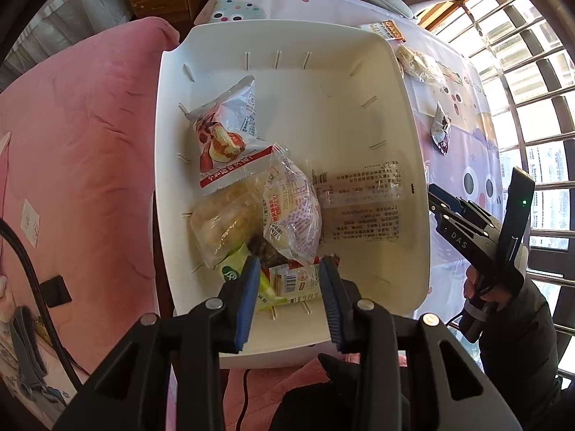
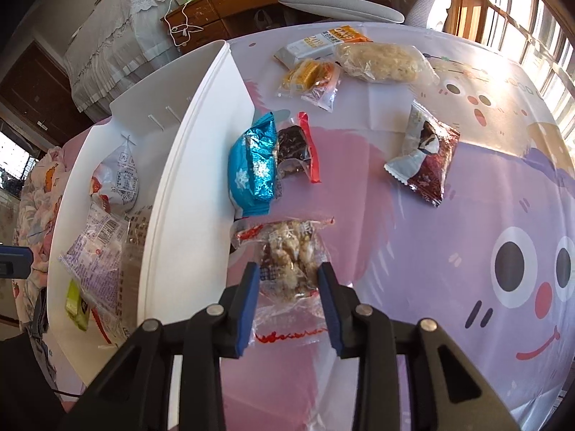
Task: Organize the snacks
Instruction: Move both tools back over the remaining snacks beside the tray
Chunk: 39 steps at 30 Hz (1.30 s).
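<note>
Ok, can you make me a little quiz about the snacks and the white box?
1. True or false: the white bin already has snacks in it.
2. Which snack sits between the right gripper fingers? A) blue foil packet B) clear bag of nutty clusters C) orange crackers
3. Fill in: the blue foil packet lies on the table right beside the bin's ____.

Key:
1. True
2. B
3. Outer wall
</note>
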Tool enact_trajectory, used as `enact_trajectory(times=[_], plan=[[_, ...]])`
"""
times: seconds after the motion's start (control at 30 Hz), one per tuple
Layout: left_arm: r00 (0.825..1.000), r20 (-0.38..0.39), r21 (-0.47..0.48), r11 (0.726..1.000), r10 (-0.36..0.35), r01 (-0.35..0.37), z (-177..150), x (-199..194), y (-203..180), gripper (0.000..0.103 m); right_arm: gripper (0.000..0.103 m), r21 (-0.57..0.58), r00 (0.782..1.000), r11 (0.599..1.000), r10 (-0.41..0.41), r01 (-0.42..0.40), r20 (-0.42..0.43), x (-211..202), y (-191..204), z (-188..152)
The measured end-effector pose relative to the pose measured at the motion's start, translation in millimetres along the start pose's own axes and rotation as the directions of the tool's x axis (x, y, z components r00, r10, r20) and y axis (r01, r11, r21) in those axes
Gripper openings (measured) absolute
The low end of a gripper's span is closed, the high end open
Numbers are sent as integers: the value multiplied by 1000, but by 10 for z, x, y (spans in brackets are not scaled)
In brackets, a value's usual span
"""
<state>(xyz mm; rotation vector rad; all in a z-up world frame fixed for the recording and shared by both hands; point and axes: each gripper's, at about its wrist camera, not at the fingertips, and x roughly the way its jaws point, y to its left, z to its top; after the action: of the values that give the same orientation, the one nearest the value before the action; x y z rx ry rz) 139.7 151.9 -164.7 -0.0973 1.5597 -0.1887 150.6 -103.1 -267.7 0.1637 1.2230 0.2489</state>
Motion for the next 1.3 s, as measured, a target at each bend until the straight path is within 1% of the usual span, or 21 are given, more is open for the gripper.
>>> enact_trajectory(times=[0.33,0.37,0.4,0.43,0.6,0.7,0.9,1.0,1.1,1.2,1.3], plan=[[1000,-14,61,998,-19,20,-43,61,36,33,33,85,999,996,-42,39,28,-138,-62,-177],[1000,-11,71,997,-24,25,-51,63,24,32,29,98,999,995,-40,37,33,-167,-77,-199],[999,-7,81,996,-32,33,-66,59,14,32,10,107,998,994,-38,33,42,-201,-90,-218],[999,-5,89,995,-38,39,-73,61,-2,32,2,121,998,992,-42,36,45,-230,-111,-231],[998,-9,127,990,-58,59,-115,96,-85,32,2,151,996,987,-66,57,56,-332,-190,-317],[997,-2,156,985,-74,74,-132,119,-181,32,2,169,997,985,-51,40,61,-414,-206,-392],[987,52,219,966,-149,134,-208,67,-479,32,2,194,997,981,-43,30,63,-558,-266,-424],[981,100,240,961,-167,139,-227,27,-648,33,2,214,997,977,-37,22,69,-640,-352,-380],[971,156,241,960,-182,141,-241,-5,-838,33,2,231,997,973,-23,5,77,-735,-502,-307],[957,213,222,964,-195,147,-257,-32,-1044,33,3,237,997,971,-8,-12,81,-833,-672,-206],[945,263,178,973,-193,150,-288,-39,-1248,34,5,215,997,976,24,-38,69,-921,-839,-87]])
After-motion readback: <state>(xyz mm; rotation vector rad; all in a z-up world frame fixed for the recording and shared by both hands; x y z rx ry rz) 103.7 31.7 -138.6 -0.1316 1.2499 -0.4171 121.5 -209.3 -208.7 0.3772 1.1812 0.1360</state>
